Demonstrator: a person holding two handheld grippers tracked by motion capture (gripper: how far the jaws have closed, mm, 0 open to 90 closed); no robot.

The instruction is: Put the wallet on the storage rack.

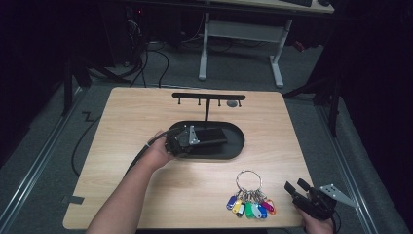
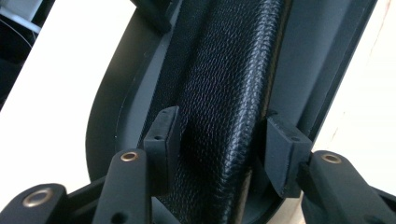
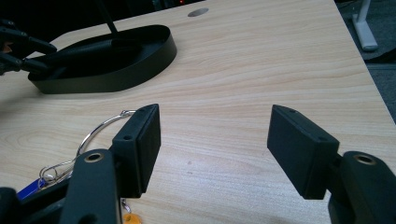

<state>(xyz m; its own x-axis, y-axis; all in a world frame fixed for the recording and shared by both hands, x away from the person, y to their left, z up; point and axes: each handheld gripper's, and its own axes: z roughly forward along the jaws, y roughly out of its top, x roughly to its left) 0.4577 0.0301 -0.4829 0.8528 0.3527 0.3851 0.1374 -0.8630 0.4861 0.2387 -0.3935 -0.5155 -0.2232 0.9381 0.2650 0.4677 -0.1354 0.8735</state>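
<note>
One wooden desk [image 1: 146, 195]. One black oval tray [image 1: 237, 146] sits mid-desk, forming the base of one black stand with a hook bar [image 1: 208, 96]. One black grained-leather wallet [image 2: 224, 102] lies lengthwise in the tray. Left tongs [image 1: 187, 139] are in the tray over the wallet; in the left gripper view the pads straddle it, left pad against its edge, right pad just off the other edge, so the grip is loose: released, not clamped. Right tongs [image 1: 297, 187] rest at the near right corner of the desk, spread wide with only bare desk between the pads, holding nothing. One key ring [image 1: 250, 179] lies just beside the right tongs, between them and the tray; it carries coloured plastic tags [image 1: 251, 208]: blue, yellow, green, blue, red and orange, at least six, some overlapping so the exact count is uncertain.
</note>
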